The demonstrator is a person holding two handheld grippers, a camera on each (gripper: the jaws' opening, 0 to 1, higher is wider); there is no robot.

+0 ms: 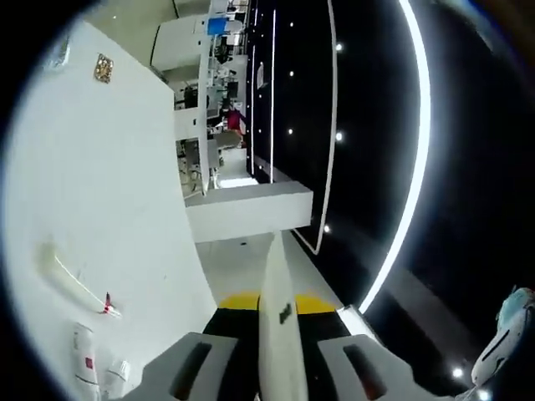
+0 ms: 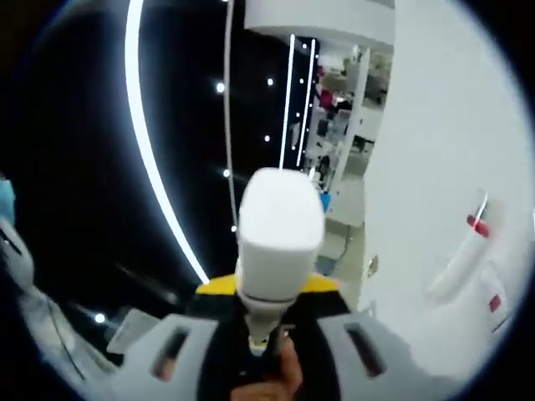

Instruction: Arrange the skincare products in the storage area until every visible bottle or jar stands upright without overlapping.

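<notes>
White tube (image 1: 280,326) pinched in left gripper (image 1: 280,368), jaws closed on it. Right gripper (image 2: 266,338) jaws closed on white-capped bottle (image 2: 280,238), fingertip (image 2: 280,372) below. Both raised, storage area unseen; carry step. Next: lower, stand each upright, apart.

One white tube (image 1: 280,334) clamped in the left gripper (image 1: 280,368); one white bottle (image 2: 280,242) in the right gripper (image 2: 272,351).

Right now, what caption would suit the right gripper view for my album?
Right gripper holding a white capped bottle up before a dark ceiling with a curved light strip.
</notes>
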